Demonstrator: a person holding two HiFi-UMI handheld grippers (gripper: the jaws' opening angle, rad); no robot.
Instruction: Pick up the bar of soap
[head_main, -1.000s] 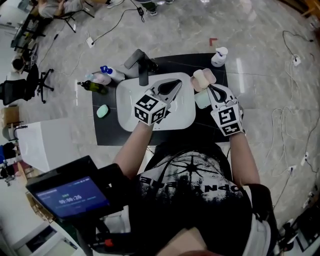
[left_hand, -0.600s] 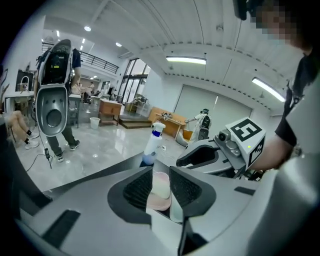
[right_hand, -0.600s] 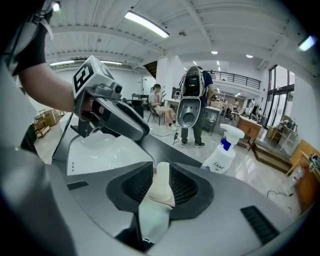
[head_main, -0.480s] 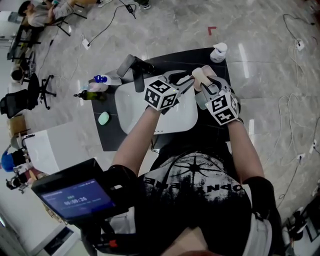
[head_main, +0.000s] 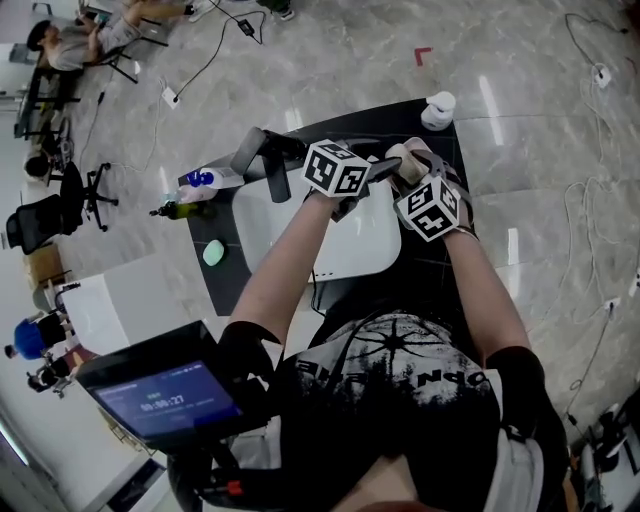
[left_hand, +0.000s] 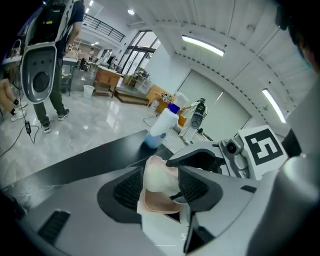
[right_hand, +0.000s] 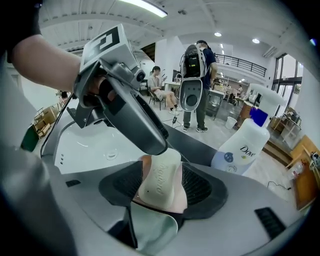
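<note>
Left gripper (left_hand: 161, 189) and right gripper (right_hand: 161, 189), jaws just opened and spread, both straddle the soap bar (right_hand: 159, 179) leaning in its pink soap dish (right_hand: 179, 201) beside the sink (right_hand: 95, 142). Risk: 2 grippers crowding 1 bar may collide or tip it out.

the left gripper (left_hand: 160, 186) swings off the white sink (head_main: 360, 245) to the right and the right gripper (right_hand: 159, 189) pushes forward, both dropping to the pink dish (right_hand: 178, 201), and the jaws of the 2, shut before, have just been opening, with the bar of soap (right_hand: 159, 177) now between each pair.
</note>
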